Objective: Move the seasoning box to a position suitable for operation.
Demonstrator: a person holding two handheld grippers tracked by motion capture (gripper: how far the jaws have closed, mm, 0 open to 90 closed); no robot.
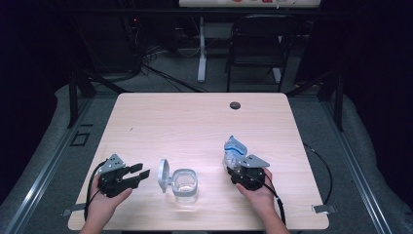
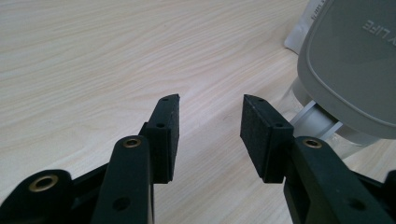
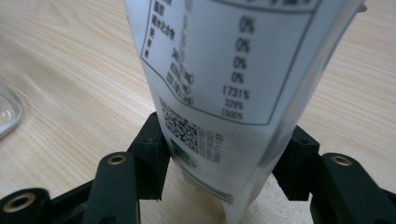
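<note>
A white pouch with a blue top (image 1: 233,147) stands upright at the right of the wooden table (image 1: 195,122). My right gripper (image 1: 237,165) is shut on its lower part. In the right gripper view the printed pouch (image 3: 233,70) fills the gap and both pads of the right gripper (image 3: 224,135) press its sides. A clear container (image 1: 185,185) with its grey lid (image 1: 163,175) flipped open sits near the front middle. My left gripper (image 1: 141,170) rests left of it, open and holding nothing. In the left gripper view the left gripper (image 2: 212,102) points at bare wood, with the grey lid (image 2: 355,60) at the right.
A dark cable hole (image 1: 235,105) sits near the table's far edge. A black chair (image 1: 258,44) and a white table leg (image 1: 201,48) stand on the floor beyond. Cables trail from both grippers off the front edge.
</note>
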